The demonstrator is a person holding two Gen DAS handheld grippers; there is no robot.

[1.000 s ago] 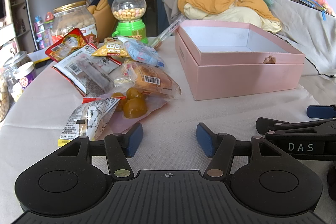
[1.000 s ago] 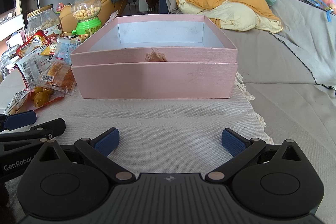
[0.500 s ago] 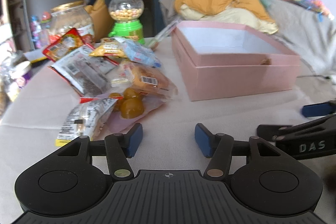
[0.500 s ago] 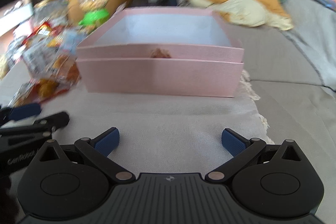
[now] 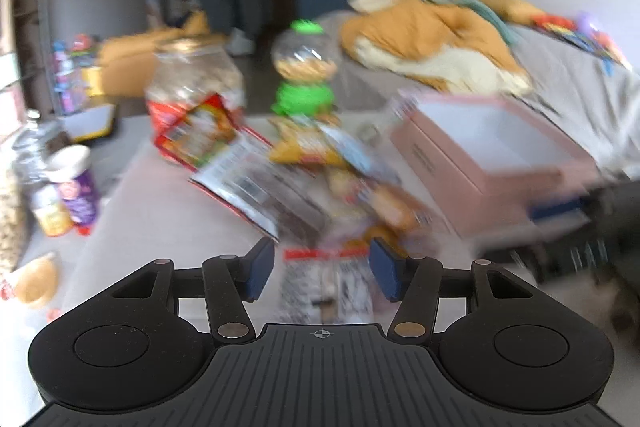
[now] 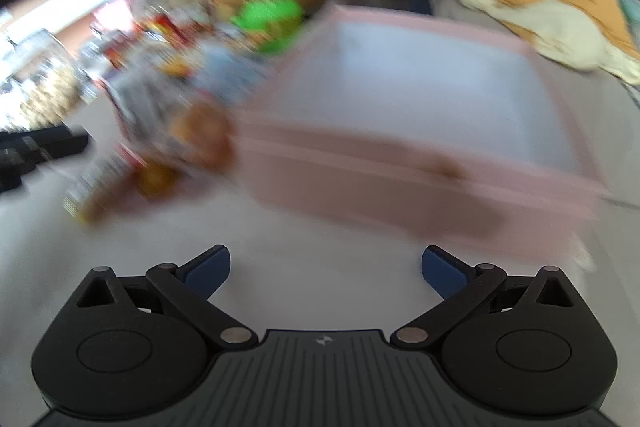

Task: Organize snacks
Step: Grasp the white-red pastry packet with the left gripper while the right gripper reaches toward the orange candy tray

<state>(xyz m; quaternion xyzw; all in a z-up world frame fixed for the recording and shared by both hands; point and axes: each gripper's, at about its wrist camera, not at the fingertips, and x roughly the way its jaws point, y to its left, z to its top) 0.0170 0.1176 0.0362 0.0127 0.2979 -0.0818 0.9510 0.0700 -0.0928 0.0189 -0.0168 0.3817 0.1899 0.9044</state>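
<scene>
Blurred heap of crinkly snack packets (image 5: 304, 179) mid-frame on the bench (image 5: 160, 227), pink open box (image 5: 492, 147) to its right, left gripper (image 5: 322, 269) released over a white packet (image 5: 328, 287), right gripper (image 6: 325, 269) released, empty.

Left gripper (image 5: 322, 273) and right gripper (image 6: 325, 269), both fingers spread apart, nothing between them.
</scene>
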